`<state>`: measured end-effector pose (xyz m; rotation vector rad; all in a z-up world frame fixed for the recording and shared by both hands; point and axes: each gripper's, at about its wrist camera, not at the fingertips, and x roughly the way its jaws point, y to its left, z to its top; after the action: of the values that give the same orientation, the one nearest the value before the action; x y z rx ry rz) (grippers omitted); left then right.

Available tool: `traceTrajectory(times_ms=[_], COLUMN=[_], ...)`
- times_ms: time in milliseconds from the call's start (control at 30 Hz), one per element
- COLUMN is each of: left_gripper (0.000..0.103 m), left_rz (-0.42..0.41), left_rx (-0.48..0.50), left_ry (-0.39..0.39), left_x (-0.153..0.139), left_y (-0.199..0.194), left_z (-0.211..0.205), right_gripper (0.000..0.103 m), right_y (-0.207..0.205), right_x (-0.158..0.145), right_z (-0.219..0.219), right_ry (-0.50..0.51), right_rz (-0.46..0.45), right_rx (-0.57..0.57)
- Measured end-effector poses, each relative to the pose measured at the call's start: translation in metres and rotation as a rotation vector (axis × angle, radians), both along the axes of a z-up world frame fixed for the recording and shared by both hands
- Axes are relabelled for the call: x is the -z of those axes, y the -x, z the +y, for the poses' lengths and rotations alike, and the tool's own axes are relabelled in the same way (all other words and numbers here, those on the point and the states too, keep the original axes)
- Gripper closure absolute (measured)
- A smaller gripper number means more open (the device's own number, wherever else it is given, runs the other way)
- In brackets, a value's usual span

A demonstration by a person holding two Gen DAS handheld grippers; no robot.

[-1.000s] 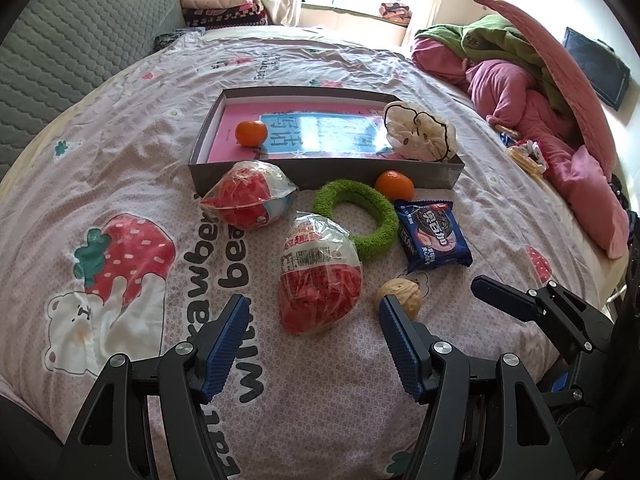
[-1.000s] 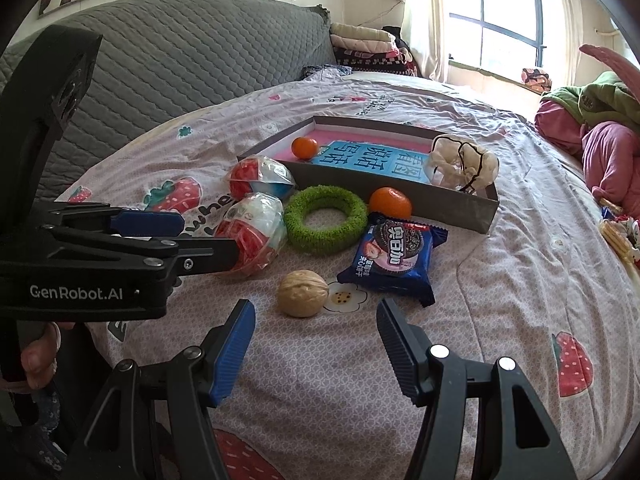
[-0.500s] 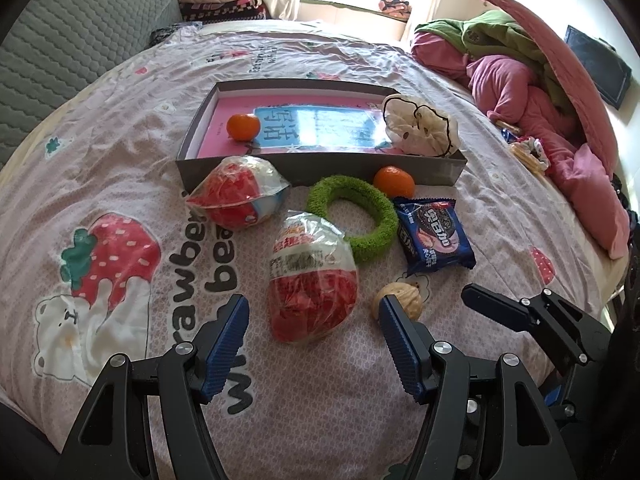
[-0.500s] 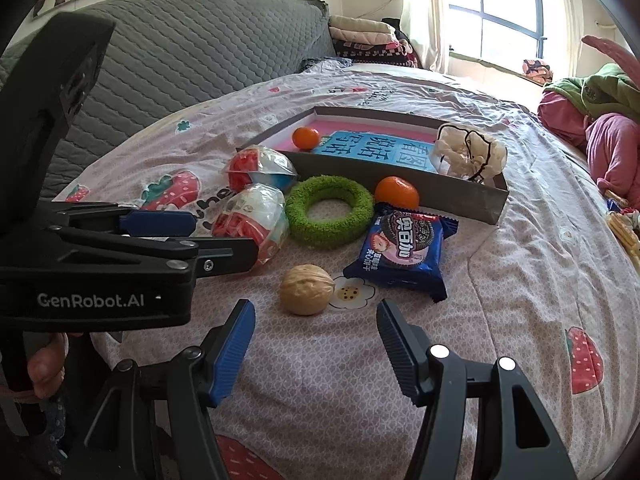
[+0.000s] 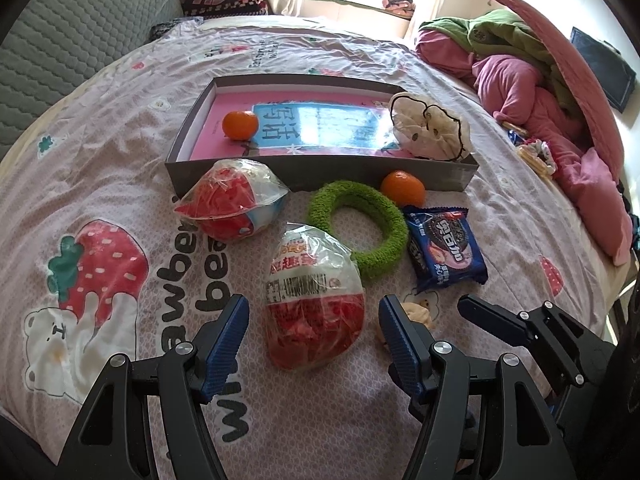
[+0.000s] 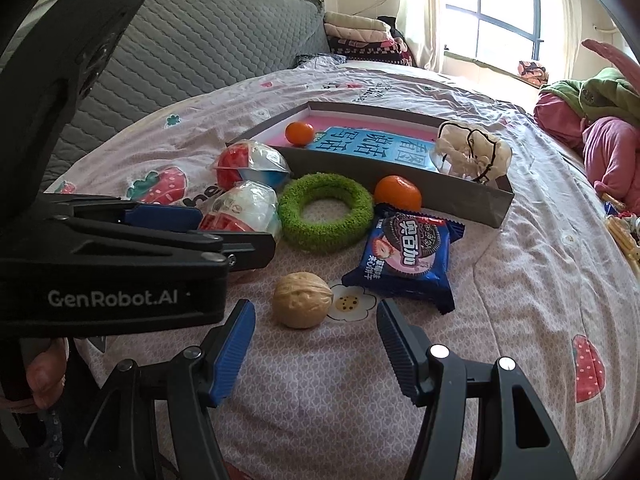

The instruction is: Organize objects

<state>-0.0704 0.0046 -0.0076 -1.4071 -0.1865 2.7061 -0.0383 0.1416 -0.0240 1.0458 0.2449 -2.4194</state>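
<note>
Red wrapped egg (image 5: 314, 300) — between spread left gripper (image 5: 314, 334) jaws, untouched

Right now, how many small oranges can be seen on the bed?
2. One orange lies inside the grey box, at its left end. The other orange sits outside, against the box's front wall. None seems hidden.

Both views sit on a hand-held gripper and look forward and down along its fingers, low and close over the bed (image 5: 120, 128), facing the window (image 6: 500, 12). The left view stands nearest the egg (image 5: 314, 300), seen head-on to the box (image 5: 320, 168). The right view stands nearest the walnut (image 6: 302, 300) and sees the box from an angle. Both share the ring (image 5: 360, 228), biscuit pack (image 6: 408, 256) and box, and each catches the other hand-held gripper at its edge
</note>
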Motion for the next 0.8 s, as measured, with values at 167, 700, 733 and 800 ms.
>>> traceTrajectory(times_ms=[167,700,733,800], left_gripper=[0.034,0.034,0.034,0.034], left_rz=[0.0,-0.015,-0.016,-0.018], left_rx=[-0.008,-0.039,-0.041,-0.045], left_ry=[0.001,0.006,0.0,-0.011], left_x=[0.002,0.011,0.011,0.011], left_y=[0.005,0.011,0.012,0.013], left_z=[-0.001,-0.014,-0.015,-0.016], right_gripper=[0.04,0.047,0.048,0.05], right_y=[0.004,0.014,0.013,0.014], right_x=[0.003,0.009,0.009,0.009], right_z=[-0.002,-0.009,-0.01,-0.013], right_ry=[0.0,0.014,0.013,0.014], right_rz=[-0.013,-0.028,-0.024,-0.02], right_rx=[0.001,-0.002,-0.004,-0.012])
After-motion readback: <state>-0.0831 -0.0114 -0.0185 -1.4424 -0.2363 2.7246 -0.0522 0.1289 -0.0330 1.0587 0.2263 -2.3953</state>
